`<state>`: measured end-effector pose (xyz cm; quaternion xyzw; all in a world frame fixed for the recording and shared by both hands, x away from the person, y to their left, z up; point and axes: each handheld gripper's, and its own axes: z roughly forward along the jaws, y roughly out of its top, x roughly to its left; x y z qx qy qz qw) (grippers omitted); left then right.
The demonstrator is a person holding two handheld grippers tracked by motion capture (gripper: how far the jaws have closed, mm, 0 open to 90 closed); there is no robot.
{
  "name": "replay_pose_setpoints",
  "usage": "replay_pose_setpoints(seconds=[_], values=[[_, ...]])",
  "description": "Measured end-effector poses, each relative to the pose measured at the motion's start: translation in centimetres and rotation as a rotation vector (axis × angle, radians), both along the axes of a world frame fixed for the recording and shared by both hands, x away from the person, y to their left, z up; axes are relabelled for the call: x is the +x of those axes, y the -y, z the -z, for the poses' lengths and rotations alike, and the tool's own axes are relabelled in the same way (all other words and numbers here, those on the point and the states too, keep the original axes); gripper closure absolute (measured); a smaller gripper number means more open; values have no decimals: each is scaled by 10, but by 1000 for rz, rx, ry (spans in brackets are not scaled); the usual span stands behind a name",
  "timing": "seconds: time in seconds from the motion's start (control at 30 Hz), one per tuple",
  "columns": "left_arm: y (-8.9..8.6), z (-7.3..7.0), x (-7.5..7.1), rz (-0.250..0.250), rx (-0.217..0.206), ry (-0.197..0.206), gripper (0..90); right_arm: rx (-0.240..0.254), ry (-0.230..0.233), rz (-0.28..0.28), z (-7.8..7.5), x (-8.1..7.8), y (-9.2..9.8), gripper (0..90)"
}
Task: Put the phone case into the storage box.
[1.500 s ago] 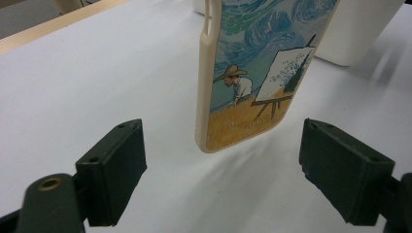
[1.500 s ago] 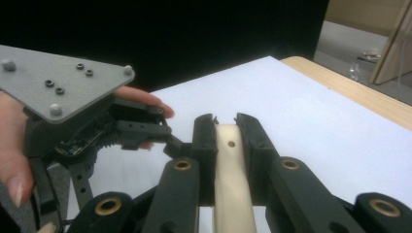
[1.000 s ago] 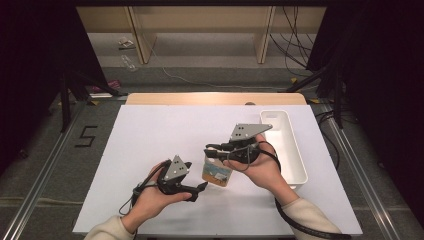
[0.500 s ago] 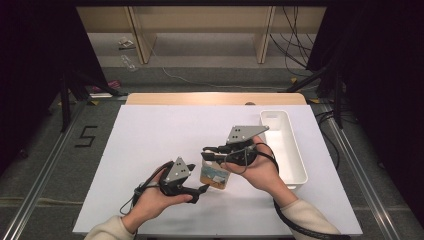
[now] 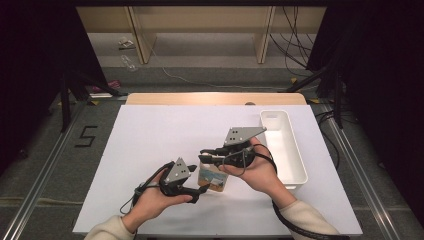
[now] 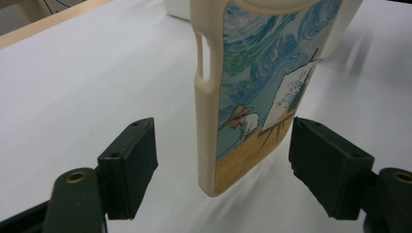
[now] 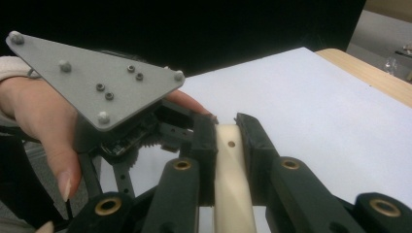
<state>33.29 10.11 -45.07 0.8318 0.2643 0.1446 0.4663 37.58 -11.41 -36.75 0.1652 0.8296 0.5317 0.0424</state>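
My right gripper (image 7: 226, 131) clamps the phone case (image 6: 248, 92) by its top edge — long axis hanging down between my left gripper's (image 6: 221, 160) jaws, just closing, not touching.

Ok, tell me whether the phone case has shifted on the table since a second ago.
No. The phone case sits the same way against the white tray, clamped in the right gripper. The left gripper has just been closing its jaws around it, not yet touching.
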Motion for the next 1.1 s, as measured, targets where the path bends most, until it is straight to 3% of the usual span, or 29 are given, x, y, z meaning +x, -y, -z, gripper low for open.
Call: replay_pose_setpoints(seconds=[0.43, 0.93, 1.1], values=[[2, 6, 0, 47, 16, -6, 306, 2, -11, -23, 0, -3, -3, 797], [4, 4, -1, 89, -13, 0, 470, 12, -19, -33, -1, -5, -5, 797], [4, 4, -1, 97, -3, 9, 509, 16, -24, -34, -1, -5, -5, 797]])
